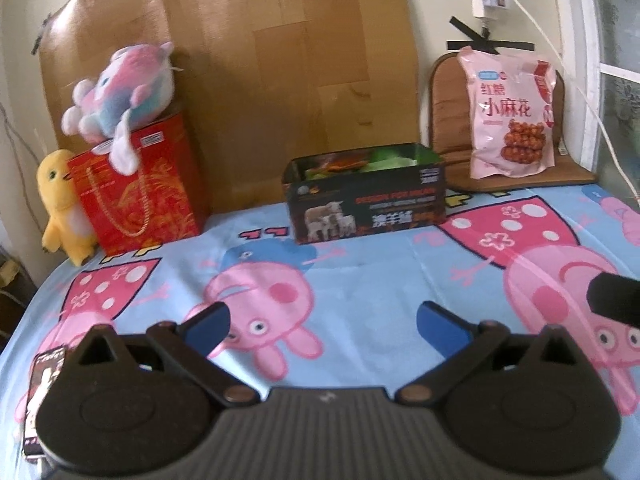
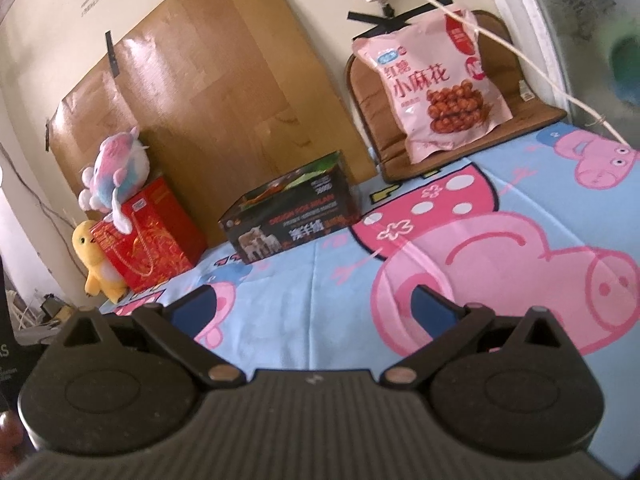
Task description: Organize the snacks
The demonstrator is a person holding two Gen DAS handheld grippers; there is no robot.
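A pink snack bag [image 1: 510, 114] [image 2: 434, 82] stands upright on a brown seat cushion at the back right. A black open-top box [image 1: 366, 198] [image 2: 290, 216] holding green and orange packets sits at the back middle of the cartoon-print cloth. My left gripper [image 1: 323, 326] hovers open over the cloth, well in front of the box, with nothing between its blue fingers. Lower right of the box, my right gripper [image 2: 316, 308] is open and holds nothing. A dark tip of the right gripper [image 1: 614, 298] shows at the left wrist view's right edge.
A red gift bag [image 1: 138, 188] [image 2: 150, 236] stands at the back left with a pastel plush toy [image 1: 120, 88] [image 2: 114, 172] on top and a yellow chick plush [image 1: 60, 206] [image 2: 96, 260] beside it. A small dark packet [image 1: 42, 396] lies near the left edge. Cardboard [image 1: 248, 60] lines the wall; white cables [image 2: 520, 52] hang right.
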